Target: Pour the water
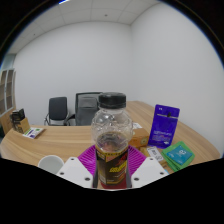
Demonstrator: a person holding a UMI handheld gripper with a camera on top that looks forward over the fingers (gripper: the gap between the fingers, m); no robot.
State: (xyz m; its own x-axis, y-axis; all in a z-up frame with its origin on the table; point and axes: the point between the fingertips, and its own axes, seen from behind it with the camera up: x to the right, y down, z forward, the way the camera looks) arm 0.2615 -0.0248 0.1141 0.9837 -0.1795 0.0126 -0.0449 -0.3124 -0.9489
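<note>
A clear plastic bottle [111, 135] with a black cap and a dark yellow-lettered label stands upright between my fingers, held above the wooden table [60, 143]. My gripper [111, 170] is shut on the bottle, both magenta pads [88, 157] pressing its labelled lower body. The bottle's bottom is hidden behind the fingers. A white cup [50, 163] shows its rim to the left of the fingers, low on the table.
A purple packet [165, 125] stands right of the bottle, with a green packet [181, 153] lying in front of it. A yellow-black box [18, 122] and a flat item sit at the left. Two office chairs [75, 107] stand beyond the table against white walls.
</note>
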